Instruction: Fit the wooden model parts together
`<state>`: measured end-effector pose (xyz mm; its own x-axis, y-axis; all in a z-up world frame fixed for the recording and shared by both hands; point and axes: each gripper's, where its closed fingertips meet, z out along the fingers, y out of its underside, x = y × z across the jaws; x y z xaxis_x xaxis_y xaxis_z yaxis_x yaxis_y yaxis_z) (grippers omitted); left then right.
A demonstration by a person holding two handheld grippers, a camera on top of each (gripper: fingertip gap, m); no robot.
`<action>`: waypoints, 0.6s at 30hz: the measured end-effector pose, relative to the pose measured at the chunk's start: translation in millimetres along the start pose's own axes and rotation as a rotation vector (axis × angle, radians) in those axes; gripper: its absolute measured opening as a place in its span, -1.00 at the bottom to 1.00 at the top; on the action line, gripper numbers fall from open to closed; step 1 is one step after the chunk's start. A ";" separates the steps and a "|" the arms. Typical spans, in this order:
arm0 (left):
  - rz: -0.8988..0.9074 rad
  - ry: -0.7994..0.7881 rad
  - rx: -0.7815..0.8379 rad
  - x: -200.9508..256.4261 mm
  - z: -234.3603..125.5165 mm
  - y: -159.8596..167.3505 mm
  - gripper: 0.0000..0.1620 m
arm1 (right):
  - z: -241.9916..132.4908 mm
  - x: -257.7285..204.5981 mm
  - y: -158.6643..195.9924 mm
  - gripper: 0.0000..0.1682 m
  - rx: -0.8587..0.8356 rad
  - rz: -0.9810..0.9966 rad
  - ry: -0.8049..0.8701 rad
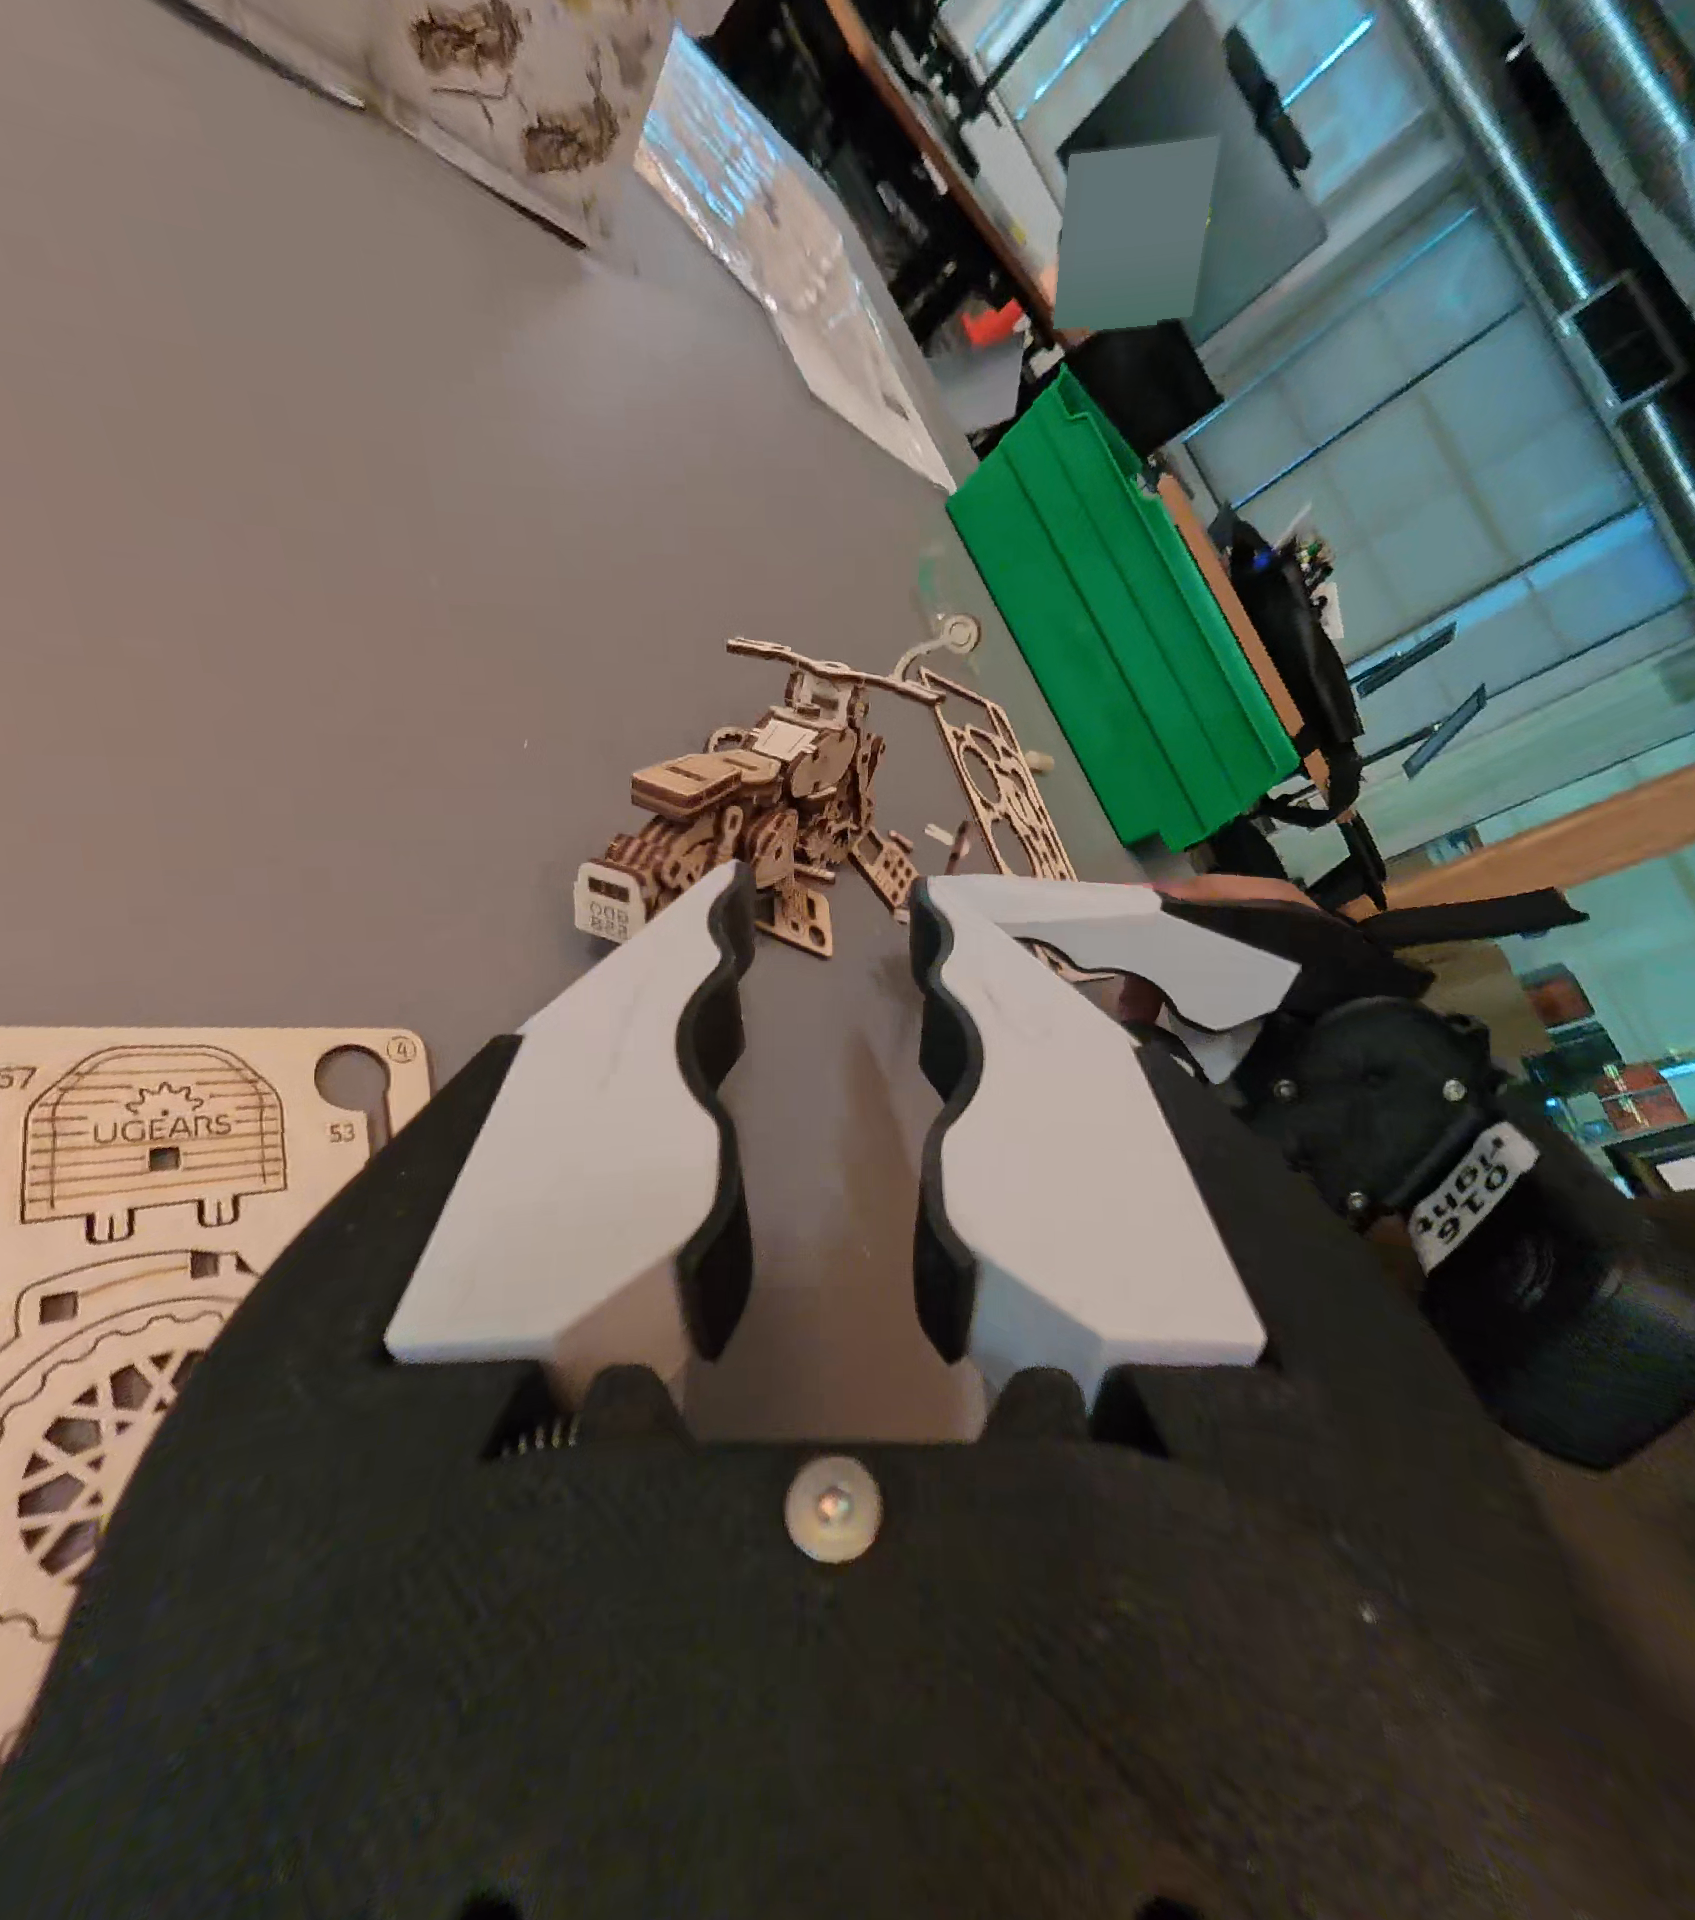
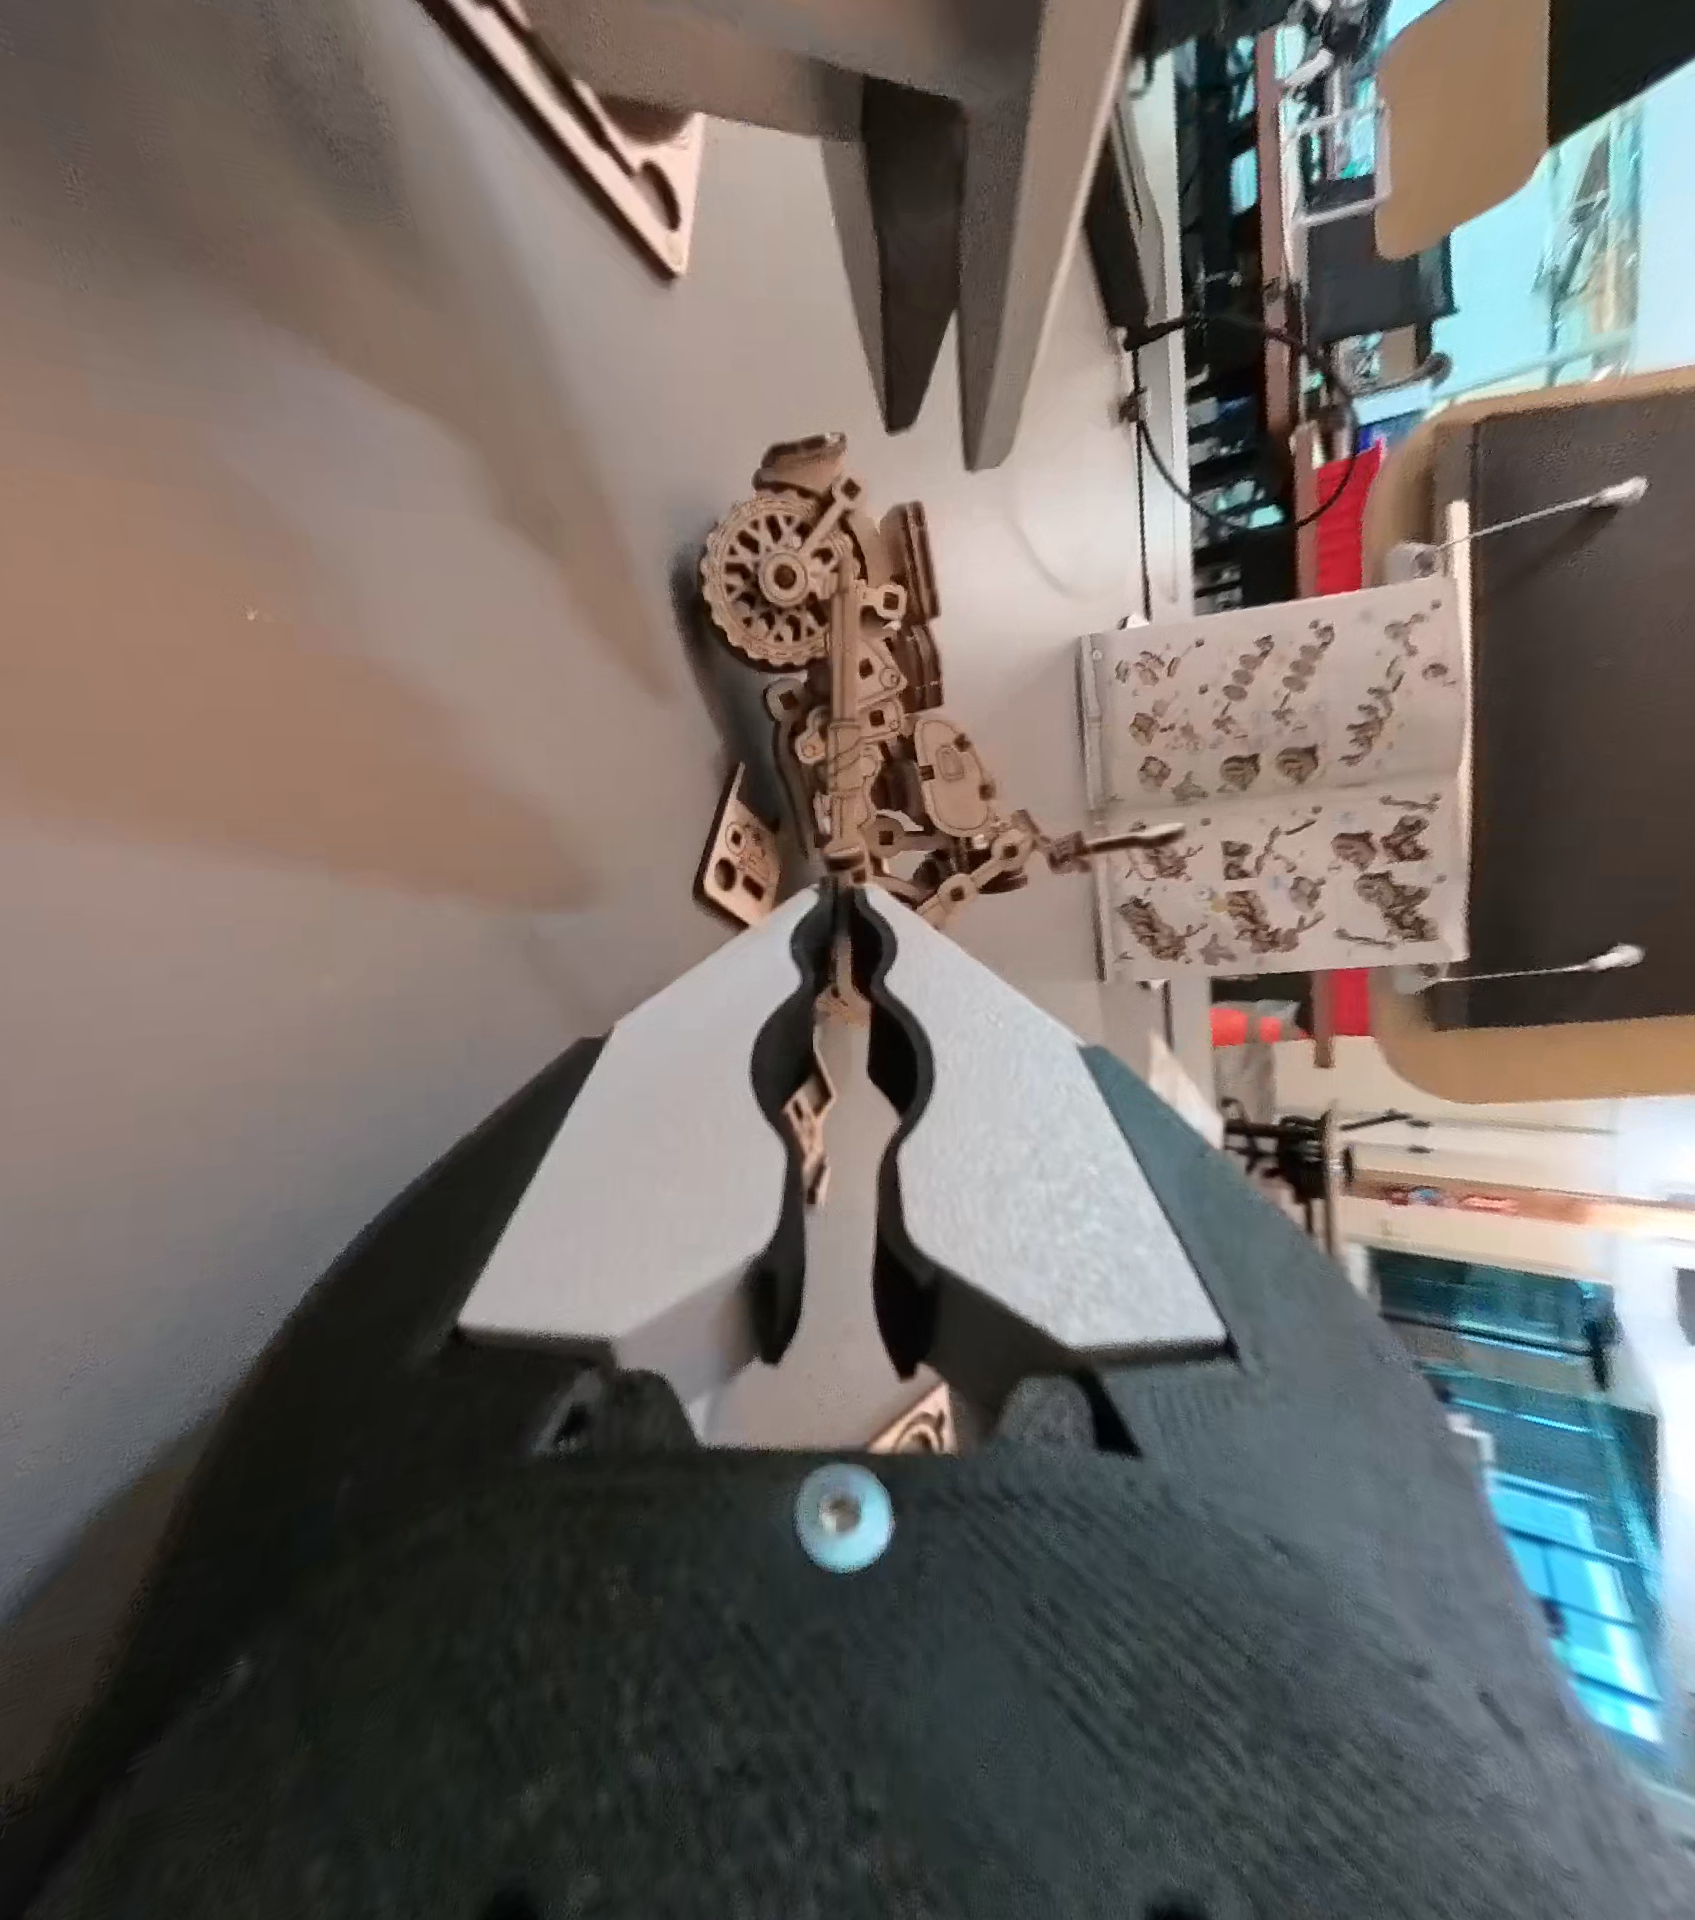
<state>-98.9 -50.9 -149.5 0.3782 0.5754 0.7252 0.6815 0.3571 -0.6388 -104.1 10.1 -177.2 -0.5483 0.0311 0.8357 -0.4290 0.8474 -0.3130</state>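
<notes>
We hold our left gripper with its jaws apart and nothing between them, just short of the wooden motorbike on the grey table. Our right gripper has its jaws clamped on a thin wooden piece by the bike's frame. A cut-out wooden sheet lies to the left.

One wooden motorcycle model, two part sheets, one green bin, one instruction booklet.

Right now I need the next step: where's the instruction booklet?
In the right wrist view the booklet lies open on the right, just past the wooden model.
</notes>
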 end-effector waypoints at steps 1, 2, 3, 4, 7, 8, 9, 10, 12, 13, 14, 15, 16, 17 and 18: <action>-0.003 0.005 -0.003 -0.9 1.3 1.2 -0.66 | 2.6 1.6 0.5 -0.99 -0.005 0.020 -0.002; -0.006 0.016 -0.013 -0.7 2.7 3.5 -0.66 | 4.8 4.1 1.4 -0.99 -0.016 0.034 0.004; -0.009 0.023 -0.028 -1.0 4.3 6.7 -0.65 | 6.2 4.2 0.3 -0.99 -0.017 0.041 0.000; -0.009 0.022 -0.041 -2.2 5.7 9.9 -0.65 | 6.9 3.0 -2.1 -0.99 -0.007 0.041 -0.004; 0.005 0.029 -0.074 -1.4 8.5 16.8 -0.69 | 8.7 -2.4 -6.6 -0.99 0.002 0.002 0.004; 0.016 0.020 -0.079 -2.2 9.0 17.8 -0.70 | 9.5 -3.5 -7.4 -0.99 0.000 -0.015 0.010; 0.032 0.008 -0.083 -3.3 9.2 18.6 -0.70 | 10.3 -4.5 -8.7 -0.99 0.000 -0.027 0.012; 0.048 -0.005 -0.087 -4.8 9.2 19.1 -0.70 | 10.9 -4.7 -10.0 -0.99 0.002 -0.031 0.015; 0.079 -0.024 -0.090 -6.1 9.0 19.1 -0.71 | 12.3 -4.8 -12.1 -0.99 0.006 -0.026 0.011; 0.091 -0.031 -0.092 -6.6 9.1 19.3 -0.71 | 12.9 -4.7 -12.8 -0.99 0.007 -0.023 0.010; 0.100 -0.038 -0.095 -7.0 9.2 19.8 -0.71 | 13.7 -4.3 -12.6 -0.99 0.005 -0.024 0.011; 0.107 -0.044 -0.099 -7.7 9.5 20.5 -0.72 | 14.4 -4.2 -12.2 -0.99 0.002 -0.031 0.012; 0.112 -0.048 -0.102 -8.1 9.7 21.0 -0.72 | 15.3 -4.2 -11.7 -0.99 0.000 -0.039 0.012; 0.116 -0.052 -0.103 -8.5 10.0 21.4 -0.72 | 16.1 -4.5 -11.2 -0.99 -0.002 -0.044 0.012; 0.120 -0.054 -0.105 -8.8 10.2 21.7 -0.72 | 16.7 -4.8 -11.1 -0.99 -0.002 -0.048 0.011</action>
<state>-93.8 -40.8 -172.3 0.4282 0.6493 0.6286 0.6962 0.2064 -0.6875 -108.7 -8.4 -185.2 -0.5192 -0.0042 0.8547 -0.4533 0.8491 -0.2713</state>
